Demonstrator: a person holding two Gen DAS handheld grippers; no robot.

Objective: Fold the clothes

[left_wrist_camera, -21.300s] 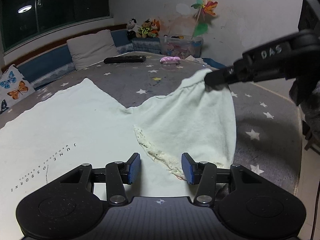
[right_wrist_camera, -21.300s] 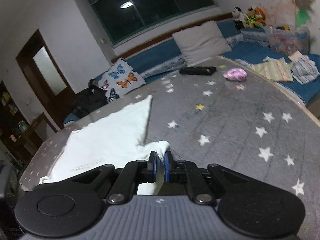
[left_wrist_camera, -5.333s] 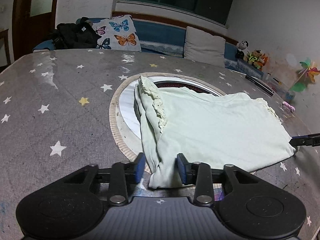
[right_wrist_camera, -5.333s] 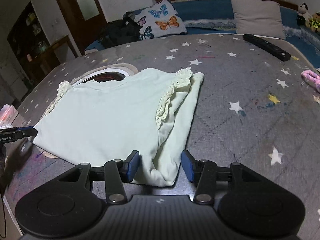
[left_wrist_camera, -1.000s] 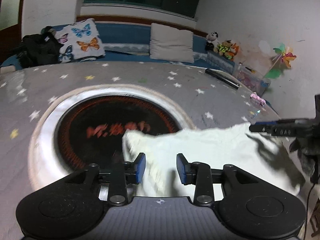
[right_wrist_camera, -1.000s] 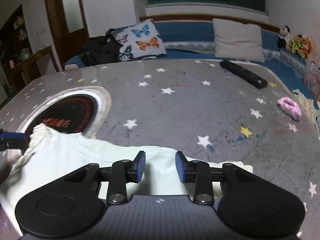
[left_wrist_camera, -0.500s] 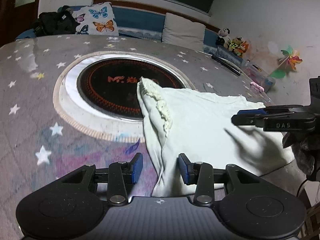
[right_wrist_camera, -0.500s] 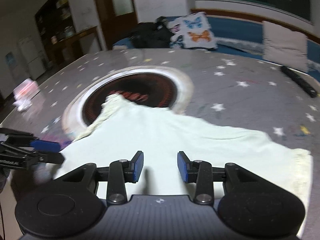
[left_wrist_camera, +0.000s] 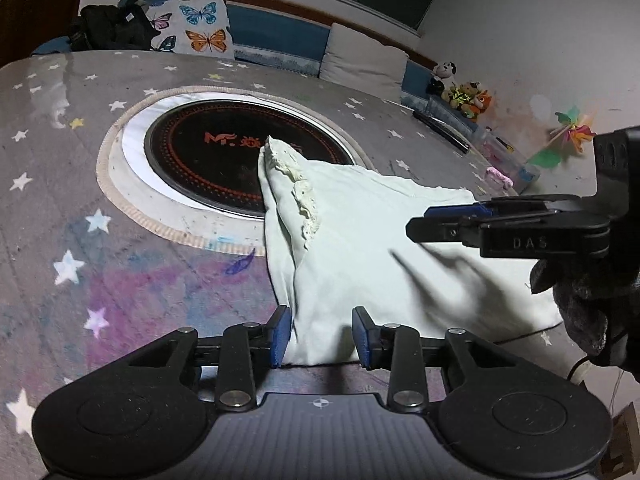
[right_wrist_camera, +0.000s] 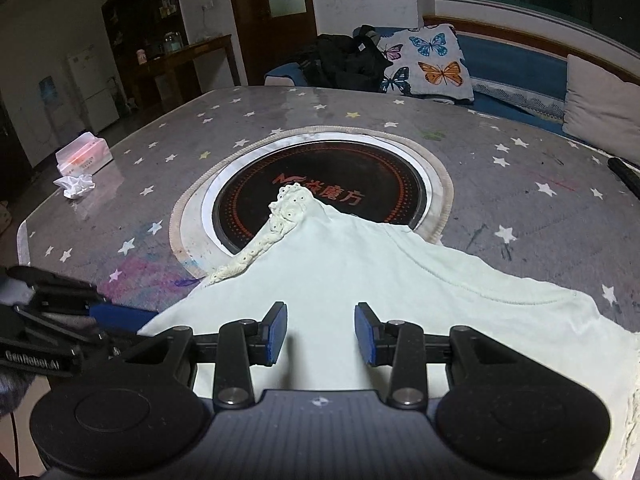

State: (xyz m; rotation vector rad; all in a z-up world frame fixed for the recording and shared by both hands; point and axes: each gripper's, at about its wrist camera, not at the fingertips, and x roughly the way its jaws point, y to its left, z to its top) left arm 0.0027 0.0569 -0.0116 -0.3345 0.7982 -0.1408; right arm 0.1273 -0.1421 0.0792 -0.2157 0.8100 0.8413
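Pale-green top (left_wrist_camera: pixel 360 240) lies part-folded on table (left_wrist_camera: pixel 60 200), lace tip over hob (left_wrist_camera: pixel 224 160) | left gripper (left_wrist_camera: pixel 320 330) just narrowing, straddling hem corner, not clamped | right gripper (right_wrist_camera: pixel 320 332) apart above cloth | next, I'd say: pinch hem, fold across.

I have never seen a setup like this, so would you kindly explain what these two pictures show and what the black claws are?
No robot here: a person holds a two-finger hand-held gripper in each hand, and each carries a fisheye camera looking along its fingers. One picture looks out over the left hand-held gripper, the other over the right hand-held gripper. A pale green top lies partly folded on a star-patterned table, one lace-trimmed corner over a round black cooktop. The top's edge sits between the left jaws, which have just been closing, though the pads do not visibly pinch it. The right jaws are open above the cloth.
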